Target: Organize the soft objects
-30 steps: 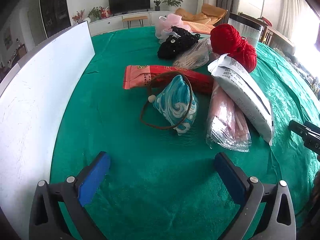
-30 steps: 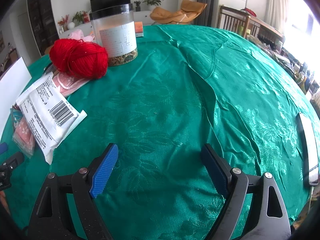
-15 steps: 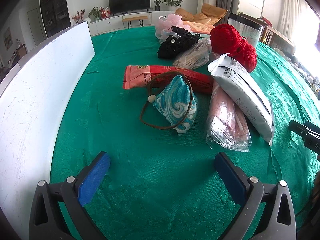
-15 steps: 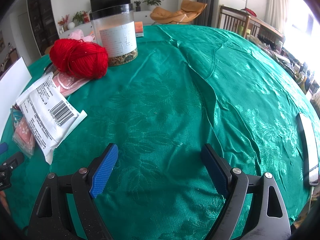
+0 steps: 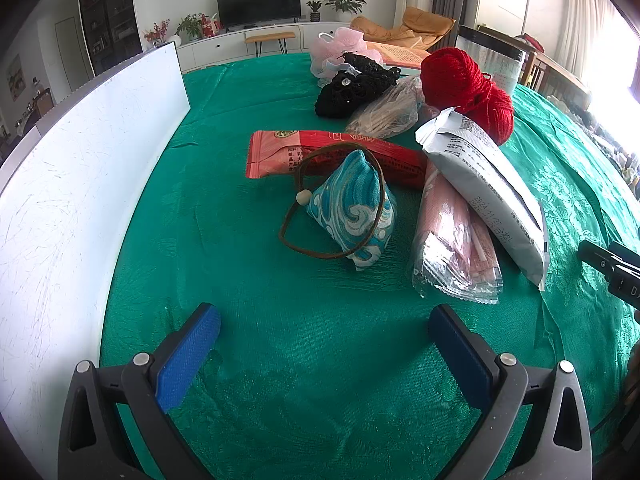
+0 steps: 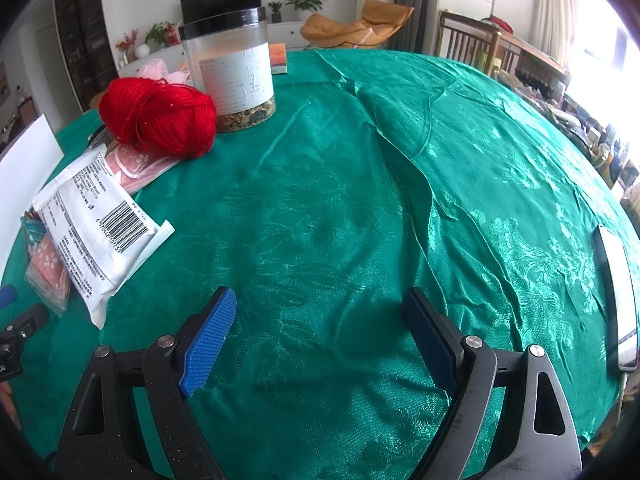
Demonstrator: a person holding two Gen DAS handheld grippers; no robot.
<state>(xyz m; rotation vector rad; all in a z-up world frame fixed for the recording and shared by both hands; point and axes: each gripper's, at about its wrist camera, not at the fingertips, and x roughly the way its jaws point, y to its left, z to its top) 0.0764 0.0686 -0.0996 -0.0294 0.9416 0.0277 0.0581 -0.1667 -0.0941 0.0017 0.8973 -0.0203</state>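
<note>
Being soft and light, the blue pouch (image 5: 352, 208) beside the red packet (image 5: 332, 154) can be pinched at its middle by the left gripper (image 5: 324, 320), its jaws apart.

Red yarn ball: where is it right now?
The red yarn ball sits upper left in the right wrist view, against the clear jar, its near side resting on the pink packet. The left wrist view shows it far right.

1. tablecloth (image 6: 360, 208): green woven cloth, satin sheen, raised floral pattern, creased.
2. yarn ball (image 6: 156, 118): red fibre, matt, stranded.
3. pouch (image 5: 352, 208): blue-white printed cloth, matt.
4. white packet (image 5: 492, 196): smooth plastic film, slight gloss.
5. jar (image 6: 230, 72): clear plastic, paper label.
6. gripper pads (image 6: 208, 338): blue ribbed, matt.
</note>
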